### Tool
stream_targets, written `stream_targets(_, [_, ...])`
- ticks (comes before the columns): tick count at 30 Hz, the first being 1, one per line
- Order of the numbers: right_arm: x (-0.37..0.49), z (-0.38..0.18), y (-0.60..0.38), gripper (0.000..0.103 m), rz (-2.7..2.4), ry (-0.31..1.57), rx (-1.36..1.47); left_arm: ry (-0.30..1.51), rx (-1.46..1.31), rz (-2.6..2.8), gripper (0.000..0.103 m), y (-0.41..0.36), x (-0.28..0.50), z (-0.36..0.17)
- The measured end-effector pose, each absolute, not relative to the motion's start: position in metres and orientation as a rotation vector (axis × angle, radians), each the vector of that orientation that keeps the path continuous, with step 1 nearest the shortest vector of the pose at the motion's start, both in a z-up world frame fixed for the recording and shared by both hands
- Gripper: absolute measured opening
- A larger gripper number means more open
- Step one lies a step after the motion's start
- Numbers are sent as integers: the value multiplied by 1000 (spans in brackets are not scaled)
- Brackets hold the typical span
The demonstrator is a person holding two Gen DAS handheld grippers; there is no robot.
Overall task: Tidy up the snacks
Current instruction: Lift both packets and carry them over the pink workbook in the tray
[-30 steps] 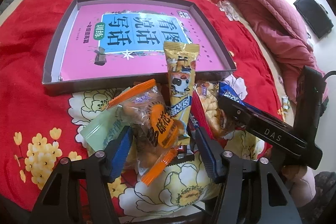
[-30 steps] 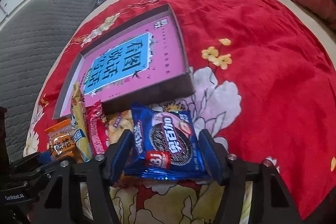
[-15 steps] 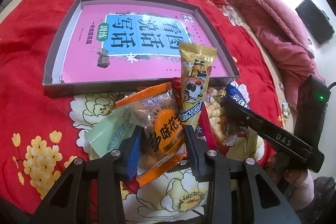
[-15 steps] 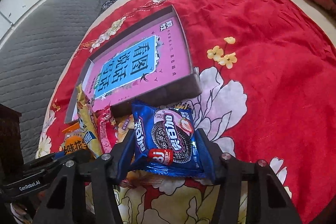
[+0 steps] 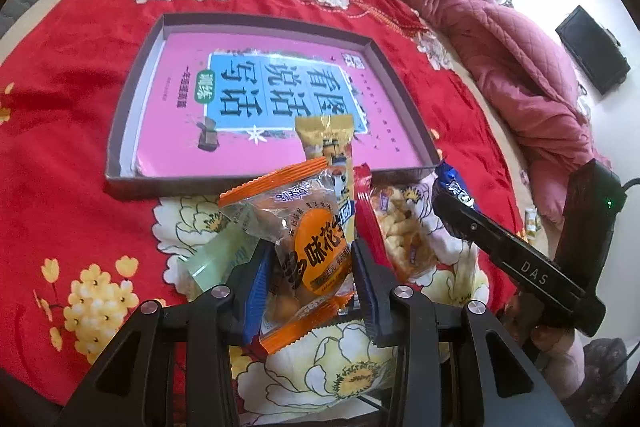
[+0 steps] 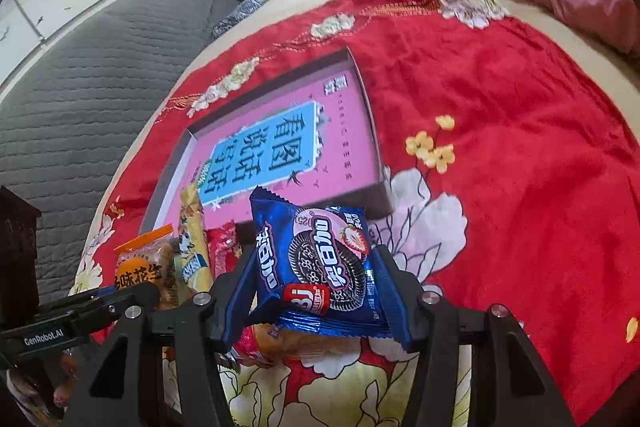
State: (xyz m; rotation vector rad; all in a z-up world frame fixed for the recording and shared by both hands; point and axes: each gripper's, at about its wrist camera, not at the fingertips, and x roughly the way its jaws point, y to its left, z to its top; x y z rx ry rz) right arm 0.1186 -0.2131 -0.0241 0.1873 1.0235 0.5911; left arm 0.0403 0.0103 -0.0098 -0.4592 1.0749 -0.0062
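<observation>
- The left gripper [image 5: 310, 269] has its jaws clamped on a clear packet with orange ends [image 5: 298, 247], the blue pads pressing both sides of it; it holds the packet above the heap of snacks.
- The right gripper [image 6: 316, 293] has its jaws closed on a blue cookie packet [image 6: 316, 267], one pad at each side edge, and the packet tilts up over the flowered red bedspread [image 6: 500, 147].
- Both packets sit just short of the near wall of a shallow dark box [image 5: 128, 115], which lies on the bedspread with a pink book [image 5: 256, 95] flat inside it.
- A yellow stick packet [image 5: 330, 147] leans over that near wall, its top end above the book.
- Beside the left gripper lie a pale green packet [image 5: 218, 255], a thin red packet [image 5: 370, 215] and a clear bag of puffed snacks [image 5: 400, 227]; the clear bag seems to rest partly under the red one, though the overlap is hard to read.
- A pink quilt [image 5: 500, 47] is bundled at the bed's far side.
</observation>
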Motion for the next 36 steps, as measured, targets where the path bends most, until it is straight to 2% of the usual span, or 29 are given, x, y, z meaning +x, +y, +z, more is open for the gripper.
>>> stream_targets(21, [130, 1, -193, 56, 611, 863, 110, 995, -476, 70, 41, 43, 49, 9])
stream_targets(36, [150, -7, -174, 56, 622, 856, 74, 956, -502, 157, 41, 74, 72, 8])
